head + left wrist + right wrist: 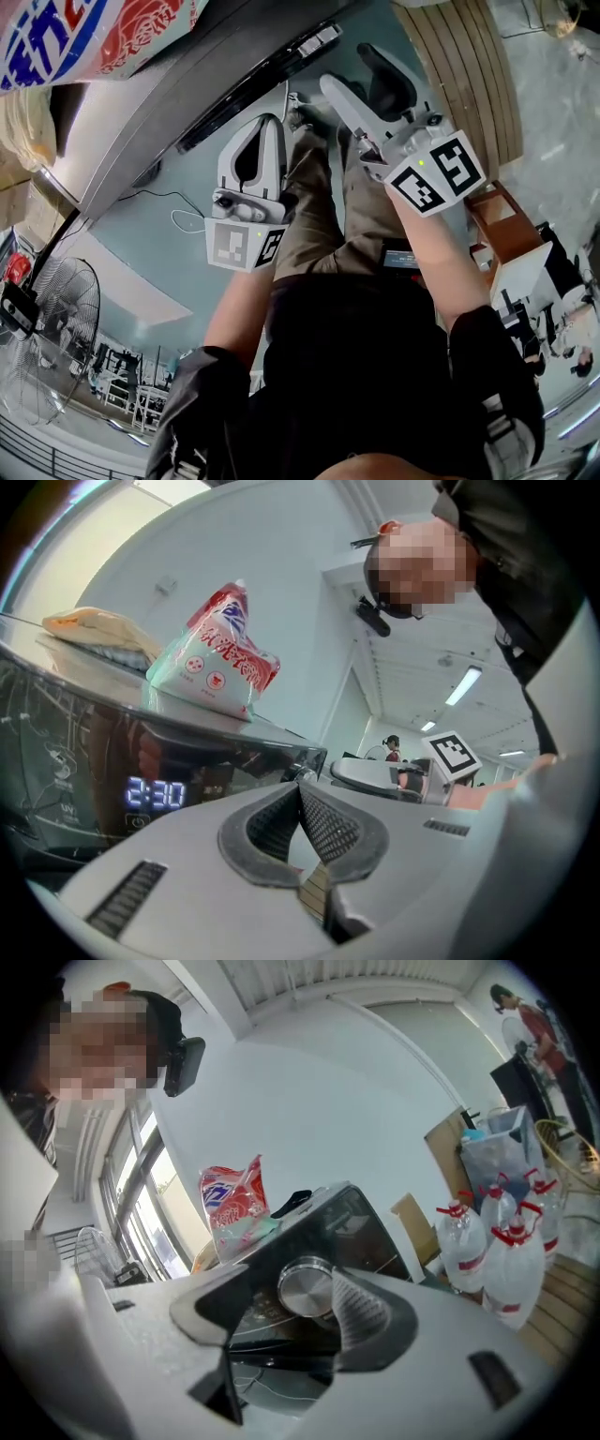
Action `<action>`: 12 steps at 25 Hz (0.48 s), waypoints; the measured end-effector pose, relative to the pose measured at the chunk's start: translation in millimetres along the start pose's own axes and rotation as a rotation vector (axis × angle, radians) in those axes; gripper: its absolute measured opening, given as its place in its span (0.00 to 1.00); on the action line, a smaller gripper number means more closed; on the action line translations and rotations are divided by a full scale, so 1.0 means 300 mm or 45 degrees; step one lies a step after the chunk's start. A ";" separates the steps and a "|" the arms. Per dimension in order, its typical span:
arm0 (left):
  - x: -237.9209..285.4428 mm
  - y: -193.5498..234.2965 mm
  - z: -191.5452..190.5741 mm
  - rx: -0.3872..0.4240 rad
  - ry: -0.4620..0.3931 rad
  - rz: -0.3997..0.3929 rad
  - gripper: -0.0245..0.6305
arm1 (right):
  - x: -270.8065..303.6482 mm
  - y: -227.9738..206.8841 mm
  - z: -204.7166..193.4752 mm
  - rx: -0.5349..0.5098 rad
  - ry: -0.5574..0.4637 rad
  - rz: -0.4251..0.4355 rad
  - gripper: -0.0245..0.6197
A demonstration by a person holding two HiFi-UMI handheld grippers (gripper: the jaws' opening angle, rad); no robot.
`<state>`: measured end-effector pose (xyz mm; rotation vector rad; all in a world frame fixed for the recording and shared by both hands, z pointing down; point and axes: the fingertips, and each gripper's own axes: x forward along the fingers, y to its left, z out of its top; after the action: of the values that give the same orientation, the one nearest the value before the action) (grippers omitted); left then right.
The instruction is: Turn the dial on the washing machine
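The right gripper (291,1302) stands wide open, the dial (305,1288) seen between its jaws. The left gripper (300,794) is closed, empty. The detergent bag (214,658) hides its contents.

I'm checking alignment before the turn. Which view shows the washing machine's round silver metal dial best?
The right gripper view: the round silver metal dial faces the camera, framed between the right gripper's open jaws. The left gripper view shows the panel's blue display but no clear dial; the head view shows none of it.

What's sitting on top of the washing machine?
A red, white and blue bag stands on the washing machine, with a yellowish bundle beside it. The top further back is hidden behind them.
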<state>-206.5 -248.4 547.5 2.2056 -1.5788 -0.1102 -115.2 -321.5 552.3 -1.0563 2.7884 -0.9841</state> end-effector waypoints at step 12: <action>-0.234 0.076 0.352 0.062 -0.173 0.075 0.03 | -0.125 0.274 0.230 -0.289 -0.040 0.005 0.45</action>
<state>-283.4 -220.8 447.9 2.2279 -1.7345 -0.2108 -120.4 -289.9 443.3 -1.0753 2.9277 -0.6555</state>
